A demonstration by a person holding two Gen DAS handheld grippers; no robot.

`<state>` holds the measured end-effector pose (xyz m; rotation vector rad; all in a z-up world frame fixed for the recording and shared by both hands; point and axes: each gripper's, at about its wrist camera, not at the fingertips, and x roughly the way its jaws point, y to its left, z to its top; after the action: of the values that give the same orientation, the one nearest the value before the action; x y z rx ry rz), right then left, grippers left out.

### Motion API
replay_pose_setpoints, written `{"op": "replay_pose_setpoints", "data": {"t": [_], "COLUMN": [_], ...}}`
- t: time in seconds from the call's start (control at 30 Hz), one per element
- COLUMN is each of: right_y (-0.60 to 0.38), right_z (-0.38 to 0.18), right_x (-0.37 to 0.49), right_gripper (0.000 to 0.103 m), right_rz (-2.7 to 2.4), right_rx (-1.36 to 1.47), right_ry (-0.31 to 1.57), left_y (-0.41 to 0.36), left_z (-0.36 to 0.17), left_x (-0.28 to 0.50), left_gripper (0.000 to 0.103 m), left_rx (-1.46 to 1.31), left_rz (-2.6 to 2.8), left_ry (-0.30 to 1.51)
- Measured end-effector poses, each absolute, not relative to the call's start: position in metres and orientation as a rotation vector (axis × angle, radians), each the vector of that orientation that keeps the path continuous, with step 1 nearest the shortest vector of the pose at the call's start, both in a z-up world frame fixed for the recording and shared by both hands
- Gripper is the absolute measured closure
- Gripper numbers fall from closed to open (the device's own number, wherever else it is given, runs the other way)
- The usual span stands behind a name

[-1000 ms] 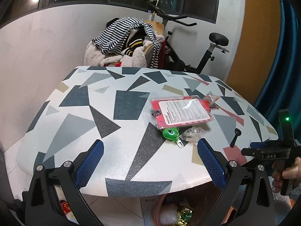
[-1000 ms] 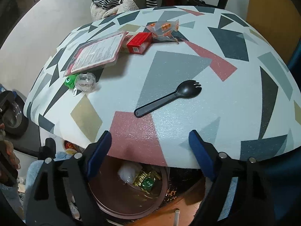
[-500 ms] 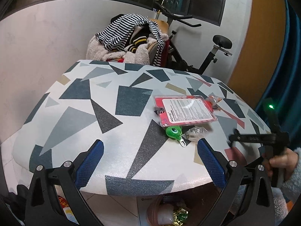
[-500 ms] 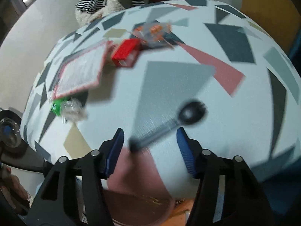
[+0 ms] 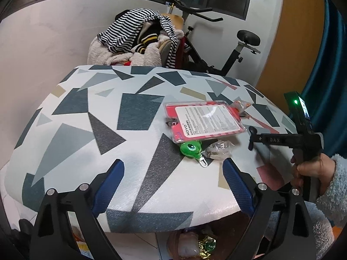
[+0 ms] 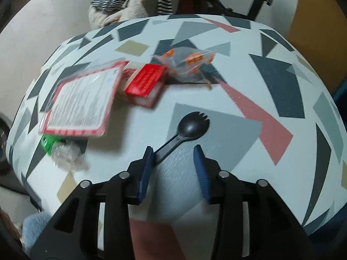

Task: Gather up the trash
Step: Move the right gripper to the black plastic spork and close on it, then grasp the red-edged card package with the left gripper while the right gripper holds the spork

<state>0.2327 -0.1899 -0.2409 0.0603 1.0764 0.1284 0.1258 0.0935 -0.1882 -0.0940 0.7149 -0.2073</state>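
Plastic is what the black spork (image 6: 188, 130) looks to be made of: light, thin and fairly stiff, with a smooth surface that could slide on the tabletop (image 6: 282, 75) if nudged from one side only. It lies flat near the front edge, bowl and tines pointing away and the slim handle running back toward the near left. The handle seems the best place to grip, squeezed across its narrow width; a thing lying this flat leaves little height for the pads to catch, so they would need to come right down to the surface.

The right hand-held gripper (image 6: 173, 151) sits low over that handle. Its jaws have just been closing and now stand partly open. The handle's end meets the left pad (image 6: 147, 162), while the right pad is clear of it, so nothing is clamped yet.

The left hand-held gripper (image 5: 173, 173) hovers wide open at the tabletop's near edge, empty, with a green toy (image 5: 190, 149) and a crumpled clear wrapper (image 5: 219, 149) just beyond its pads.
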Motion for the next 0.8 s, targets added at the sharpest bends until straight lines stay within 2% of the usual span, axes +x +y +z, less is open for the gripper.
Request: {"op": "replay_pose_setpoints", "data": {"t": [0.13, 0.23, 0.27, 0.3, 0.37, 0.4, 0.6, 0.8], "right_y": [-0.190, -0.184, -0.181, -0.176, -0.169, -0.167, -0.180, -0.205], "right_z": [-0.242, -0.242, -0.242, -0.242, -0.241, -0.241, -0.236, -0.223], "right_x": [0.248, 0.256, 0.257, 0.257, 0.250, 0.246, 0.218, 0.199], "right_gripper": [0.046, 0.046, 0.048, 0.056, 0.084, 0.090, 0.090, 0.090], "right_rz": [0.125, 0.116, 0.109, 0.105, 0.187, 0.215, 0.321, 0.336], "right_rx": [0.115, 0.068, 0.029, -0.028, -0.094, -0.133, -0.157, -0.043], "right_ry": [1.079, 1.084, 1.083, 1.078, 1.055, 1.046, 0.987, 0.945], "left_y": [0.090, 0.089, 0.088, 0.088, 0.088, 0.088, 0.076, 0.036], "left_z": [-0.188, -0.188, -0.188, -0.188, -0.188, -0.189, -0.194, -0.202], "left_x": [0.130, 0.132, 0.133, 0.134, 0.135, 0.136, 0.142, 0.168], "left_gripper": [0.013, 0.013, 0.013, 0.014, 0.014, 0.014, 0.016, 0.021], "left_rx": [-0.101, -0.096, -0.094, -0.092, -0.084, -0.080, -0.021, 0.112], "left_rz": [-0.215, -0.217, -0.218, -0.218, -0.220, -0.222, -0.257, -0.338], "left_ry": [0.717, 0.718, 0.719, 0.720, 0.721, 0.722, 0.733, 0.758]}}
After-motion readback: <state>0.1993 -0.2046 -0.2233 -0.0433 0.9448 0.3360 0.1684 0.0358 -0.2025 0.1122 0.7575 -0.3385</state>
